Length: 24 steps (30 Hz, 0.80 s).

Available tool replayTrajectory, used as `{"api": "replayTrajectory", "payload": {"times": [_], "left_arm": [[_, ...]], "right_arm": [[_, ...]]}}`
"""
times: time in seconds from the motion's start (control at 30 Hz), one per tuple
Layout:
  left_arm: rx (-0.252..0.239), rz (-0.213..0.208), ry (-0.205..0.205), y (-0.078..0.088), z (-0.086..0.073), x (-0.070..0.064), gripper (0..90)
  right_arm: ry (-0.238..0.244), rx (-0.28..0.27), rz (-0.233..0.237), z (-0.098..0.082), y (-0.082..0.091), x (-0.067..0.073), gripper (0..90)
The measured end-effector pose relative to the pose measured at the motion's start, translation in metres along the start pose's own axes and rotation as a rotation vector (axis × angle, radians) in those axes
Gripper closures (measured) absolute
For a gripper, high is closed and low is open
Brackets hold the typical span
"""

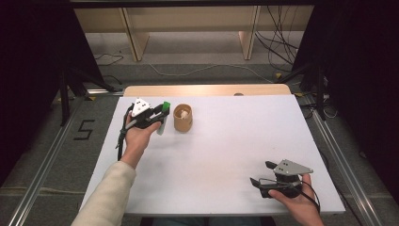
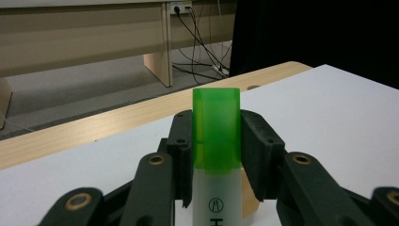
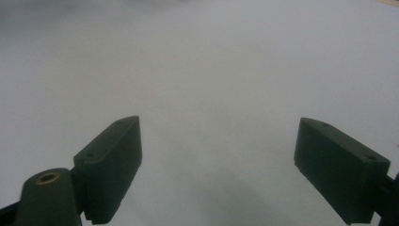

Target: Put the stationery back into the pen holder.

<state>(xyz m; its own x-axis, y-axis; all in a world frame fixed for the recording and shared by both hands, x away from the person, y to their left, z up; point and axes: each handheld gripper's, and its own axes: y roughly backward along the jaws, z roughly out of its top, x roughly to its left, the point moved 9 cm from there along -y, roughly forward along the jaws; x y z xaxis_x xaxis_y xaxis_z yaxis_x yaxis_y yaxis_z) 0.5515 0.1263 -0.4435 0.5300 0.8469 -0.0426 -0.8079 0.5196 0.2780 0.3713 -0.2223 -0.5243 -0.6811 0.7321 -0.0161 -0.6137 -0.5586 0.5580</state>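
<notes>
Left gripper view: left hand-held gripper clenched on green-capped marker; right hand-held gripper released.

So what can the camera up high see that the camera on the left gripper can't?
Only the high view takes in the right gripper, open and empty near the table's front right, both of the person's hands, and the wooden cup standing just right of the left gripper.

Only the left gripper view shows, close up, the jaws pressing both sides of the green-capped highlighter and the black print on its pale body.

Both show the highlighter held in the left gripper, the white table, its wooden far edge, and cables on the floor beyond.
</notes>
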Motion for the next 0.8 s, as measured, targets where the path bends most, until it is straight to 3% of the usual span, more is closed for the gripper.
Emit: {"api": "replayTrajectory", "payload": {"times": [0.4,0.8], "left_arm": [[-0.033,-0.014,0.004,-0.017,0.017,-0.003,66.9],[-0.056,-0.018,-0.021,-0.028,0.032,-0.005,66.9]], "right_arm": [[0.001,-0.003,0.002,0.0,0.0,0.0,16.5],[0.001,-0.003,0.003,0.0,0.0,0.0,16.4]]}}
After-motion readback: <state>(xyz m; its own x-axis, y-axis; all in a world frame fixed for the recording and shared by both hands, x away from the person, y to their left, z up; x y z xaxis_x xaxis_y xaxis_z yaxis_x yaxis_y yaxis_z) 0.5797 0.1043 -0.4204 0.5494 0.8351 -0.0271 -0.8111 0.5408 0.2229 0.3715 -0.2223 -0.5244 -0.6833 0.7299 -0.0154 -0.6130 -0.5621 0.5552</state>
